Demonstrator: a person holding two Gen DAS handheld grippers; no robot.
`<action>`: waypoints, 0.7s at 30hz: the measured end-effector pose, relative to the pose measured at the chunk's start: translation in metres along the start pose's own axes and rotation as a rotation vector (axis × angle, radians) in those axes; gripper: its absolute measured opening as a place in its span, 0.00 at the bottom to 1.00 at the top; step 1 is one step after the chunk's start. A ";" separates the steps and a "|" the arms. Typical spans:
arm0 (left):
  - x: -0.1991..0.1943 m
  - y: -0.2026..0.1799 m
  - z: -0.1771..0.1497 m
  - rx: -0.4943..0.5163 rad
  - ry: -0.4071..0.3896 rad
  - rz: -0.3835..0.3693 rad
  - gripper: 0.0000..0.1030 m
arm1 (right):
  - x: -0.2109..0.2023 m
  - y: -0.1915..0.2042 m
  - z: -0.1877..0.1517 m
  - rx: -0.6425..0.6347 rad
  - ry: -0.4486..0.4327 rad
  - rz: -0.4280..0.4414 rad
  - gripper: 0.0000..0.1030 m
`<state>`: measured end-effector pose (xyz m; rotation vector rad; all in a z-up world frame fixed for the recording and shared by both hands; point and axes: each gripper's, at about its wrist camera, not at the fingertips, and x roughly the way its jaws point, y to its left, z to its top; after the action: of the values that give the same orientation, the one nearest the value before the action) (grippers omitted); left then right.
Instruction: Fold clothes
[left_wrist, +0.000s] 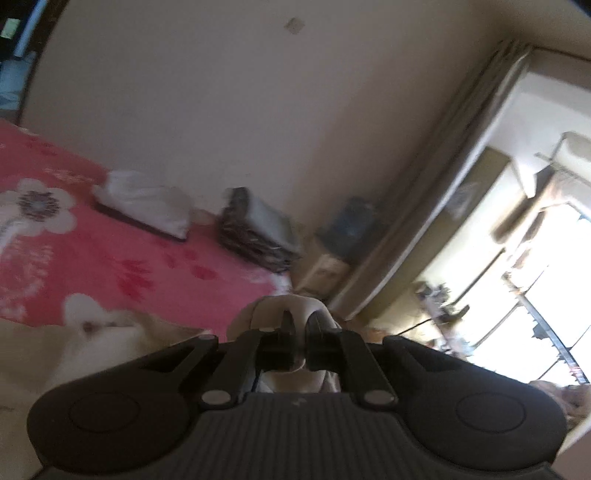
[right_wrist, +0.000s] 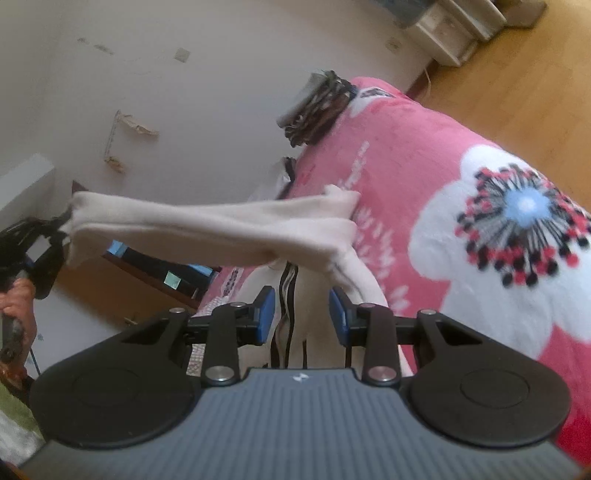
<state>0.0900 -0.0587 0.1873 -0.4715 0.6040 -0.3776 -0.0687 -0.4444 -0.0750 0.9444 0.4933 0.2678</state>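
A cream garment (right_wrist: 221, 225) was held stretched above the bed (right_wrist: 424, 177), one end clenched in the left gripper (left_wrist: 300, 332), seemingly to straighten it for folding, while the right gripper (right_wrist: 303, 314) stood released, empty.

Bedroom in daylight
Pale wall (right_wrist: 221, 92) behind pink bed (right_wrist: 424, 155); wood floor (right_wrist: 517, 74) beside bed, bright window (left_wrist: 535, 280) beyond.

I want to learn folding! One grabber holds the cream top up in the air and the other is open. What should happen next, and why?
Probably close the right gripper on the cloth between its fingers. Its jaws stand open around the hanging part of the cream top, while the left gripper already pinches one end, lifted above the pink blanket. A second hold would let the top be spread flat.
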 end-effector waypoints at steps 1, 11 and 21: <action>0.001 0.006 0.002 -0.001 0.012 0.023 0.05 | 0.003 0.001 0.003 -0.026 -0.005 -0.010 0.31; -0.012 0.067 -0.003 0.065 0.079 0.190 0.05 | 0.087 0.005 0.055 -0.323 0.073 -0.080 0.31; 0.010 0.175 -0.050 0.004 0.177 0.365 0.05 | 0.171 0.017 0.018 -0.634 0.443 -0.114 0.29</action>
<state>0.1015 0.0661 0.0552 -0.3170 0.8443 -0.0724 0.0874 -0.3744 -0.1006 0.2306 0.8049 0.4987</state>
